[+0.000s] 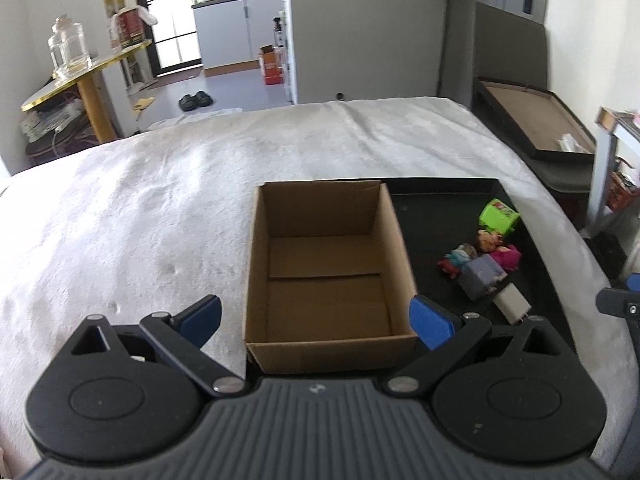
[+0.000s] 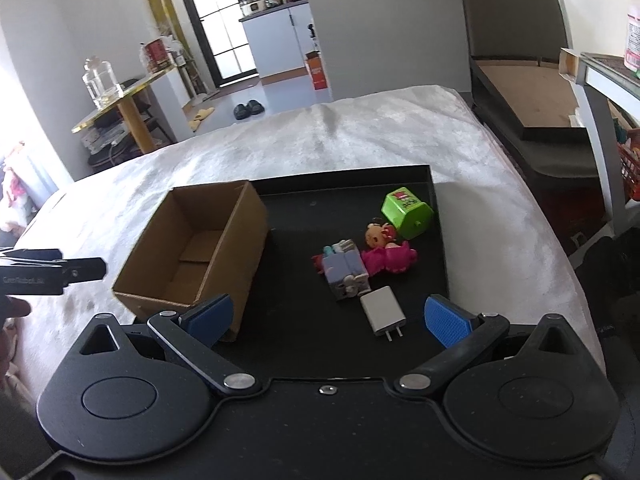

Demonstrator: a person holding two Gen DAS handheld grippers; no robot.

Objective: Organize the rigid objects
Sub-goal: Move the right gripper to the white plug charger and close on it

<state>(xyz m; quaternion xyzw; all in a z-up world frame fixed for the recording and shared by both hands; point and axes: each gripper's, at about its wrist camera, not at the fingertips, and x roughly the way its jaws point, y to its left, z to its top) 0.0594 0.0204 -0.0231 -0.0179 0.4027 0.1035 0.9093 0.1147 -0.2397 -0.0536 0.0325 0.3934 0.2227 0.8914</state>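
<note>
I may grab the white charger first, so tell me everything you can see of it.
The white charger is a small flat rectangular plug adapter, smooth and plastic-looking, with two metal prongs at its near end pointing toward the right gripper. It lies flat on the black tray, angled slightly, nearest of the loose items. Its far end sits close beside the purple block toy; contact cannot be told. Nothing grips it; the jaws stand open, clear of it.

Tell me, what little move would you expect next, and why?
Probably the right gripper eases forward and down onto the white charger. Its jaws stand open and hold nothing, the charger lies nearest between them on the black tray, and the cardboard box beside the toys is empty.
</note>
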